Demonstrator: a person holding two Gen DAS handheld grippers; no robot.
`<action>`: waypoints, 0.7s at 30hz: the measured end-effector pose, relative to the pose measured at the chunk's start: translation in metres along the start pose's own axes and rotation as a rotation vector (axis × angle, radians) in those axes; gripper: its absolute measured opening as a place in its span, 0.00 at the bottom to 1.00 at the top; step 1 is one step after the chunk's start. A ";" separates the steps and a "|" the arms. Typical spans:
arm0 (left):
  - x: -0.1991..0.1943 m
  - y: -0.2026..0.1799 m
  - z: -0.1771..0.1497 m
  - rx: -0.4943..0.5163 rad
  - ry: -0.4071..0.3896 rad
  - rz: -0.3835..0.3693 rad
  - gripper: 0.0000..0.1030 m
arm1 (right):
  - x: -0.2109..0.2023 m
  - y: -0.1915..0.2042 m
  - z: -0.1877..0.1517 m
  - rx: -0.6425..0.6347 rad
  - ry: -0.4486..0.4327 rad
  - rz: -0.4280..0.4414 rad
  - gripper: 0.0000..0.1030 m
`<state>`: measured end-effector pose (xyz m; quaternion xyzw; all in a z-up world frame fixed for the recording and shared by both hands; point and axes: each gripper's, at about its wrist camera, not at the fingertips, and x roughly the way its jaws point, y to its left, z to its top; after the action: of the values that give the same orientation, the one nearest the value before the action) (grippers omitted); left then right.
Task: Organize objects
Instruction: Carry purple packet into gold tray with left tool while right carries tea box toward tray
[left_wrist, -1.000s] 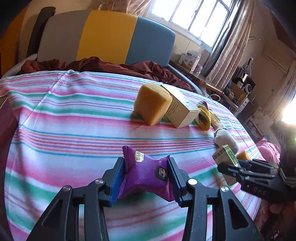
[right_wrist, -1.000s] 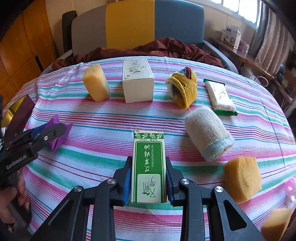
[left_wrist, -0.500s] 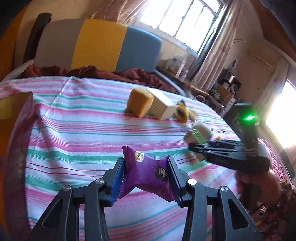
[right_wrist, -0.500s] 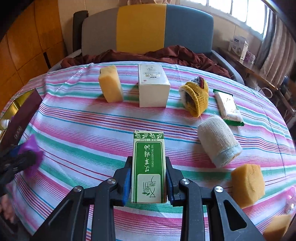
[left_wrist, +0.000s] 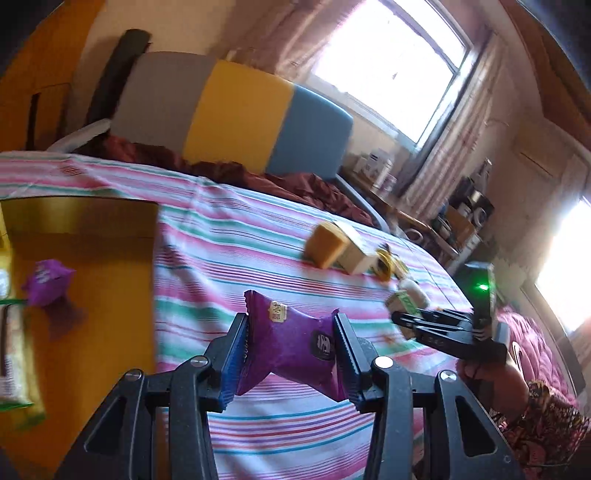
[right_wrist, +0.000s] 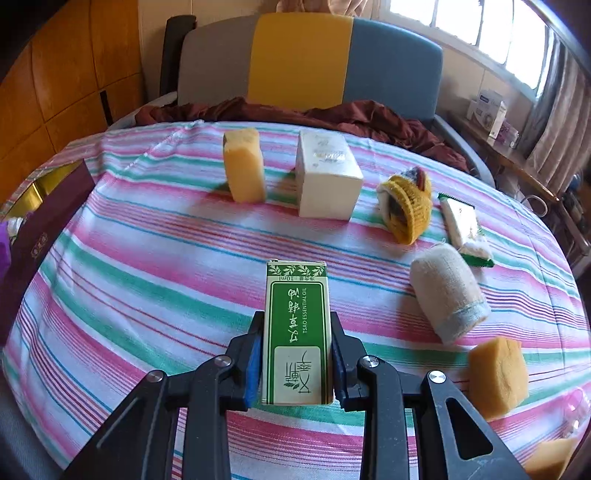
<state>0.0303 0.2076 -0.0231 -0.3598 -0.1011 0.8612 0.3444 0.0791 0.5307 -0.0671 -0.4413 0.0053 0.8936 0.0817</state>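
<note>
**Over the striped cloth, both tongs loaded**

Between the left gripper's (left_wrist: 291, 350) fingers a purple packet (left_wrist: 291, 341) is clamped; the right gripper (right_wrist: 295, 363) is closed on a green box (right_wrist: 296, 332). To the left lies the gold tray (left_wrist: 92, 288), already holding another purple packet (left_wrist: 46, 280). Best carry each item low over the tray's bare floor, then part the fingers gently. Farther off, sponge (right_wrist: 243, 170) and white box (right_wrist: 327, 179) wait.

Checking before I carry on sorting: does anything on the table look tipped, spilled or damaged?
Nothing spilled or torn. The purple snack packet is pinched at the waist in the left gripper; the green essential-oil box sits straight in the right gripper. The rolled bandage lies on its side.
</note>
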 end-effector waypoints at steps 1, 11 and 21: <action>-0.003 0.006 0.001 -0.014 -0.003 0.006 0.44 | -0.002 -0.001 0.001 0.005 -0.010 -0.002 0.30; -0.030 0.071 0.004 -0.112 -0.012 0.129 0.45 | -0.027 0.014 0.006 -0.059 -0.151 0.019 0.30; -0.023 0.115 -0.004 -0.173 0.125 0.244 0.45 | -0.043 0.043 0.004 -0.147 -0.218 0.070 0.30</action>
<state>-0.0146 0.1063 -0.0619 -0.4508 -0.1088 0.8606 0.2107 0.0955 0.4820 -0.0334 -0.3457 -0.0538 0.9366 0.0178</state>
